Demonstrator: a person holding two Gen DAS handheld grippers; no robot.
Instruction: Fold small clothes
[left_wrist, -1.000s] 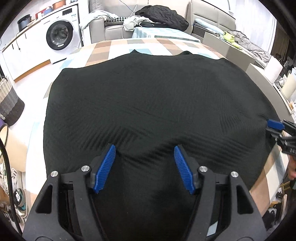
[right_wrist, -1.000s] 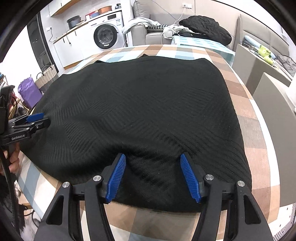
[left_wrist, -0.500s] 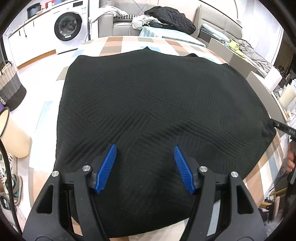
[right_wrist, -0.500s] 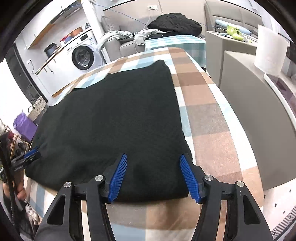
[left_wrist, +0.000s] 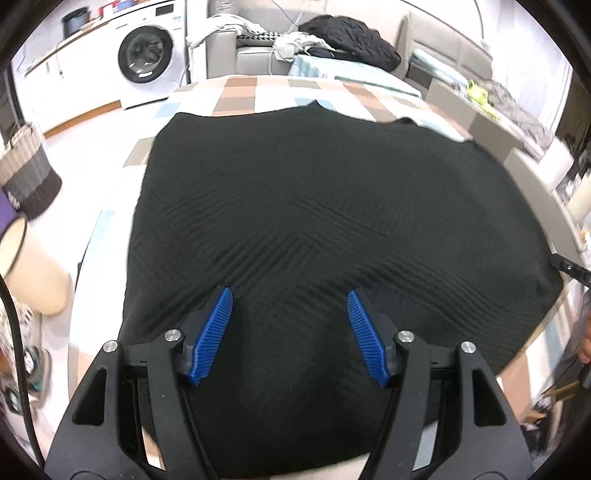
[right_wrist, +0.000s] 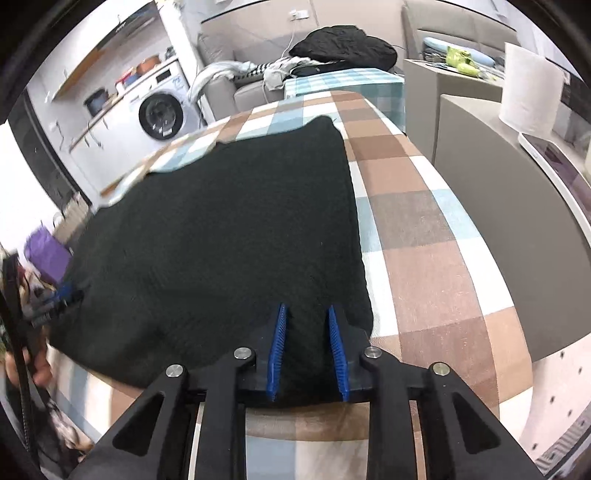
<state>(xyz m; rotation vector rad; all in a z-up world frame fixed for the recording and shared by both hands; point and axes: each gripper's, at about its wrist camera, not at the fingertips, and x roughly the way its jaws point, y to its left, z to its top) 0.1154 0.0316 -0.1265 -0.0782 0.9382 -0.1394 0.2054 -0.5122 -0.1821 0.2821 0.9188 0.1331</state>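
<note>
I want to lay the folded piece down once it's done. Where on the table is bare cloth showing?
Bare checked tablecloth runs as a wide strip along the right of the black garment, and as a band beyond its far edge. The near edge is crowded: the right gripper is closing on the near right corner and the left gripper hovers open over the garment.
</note>
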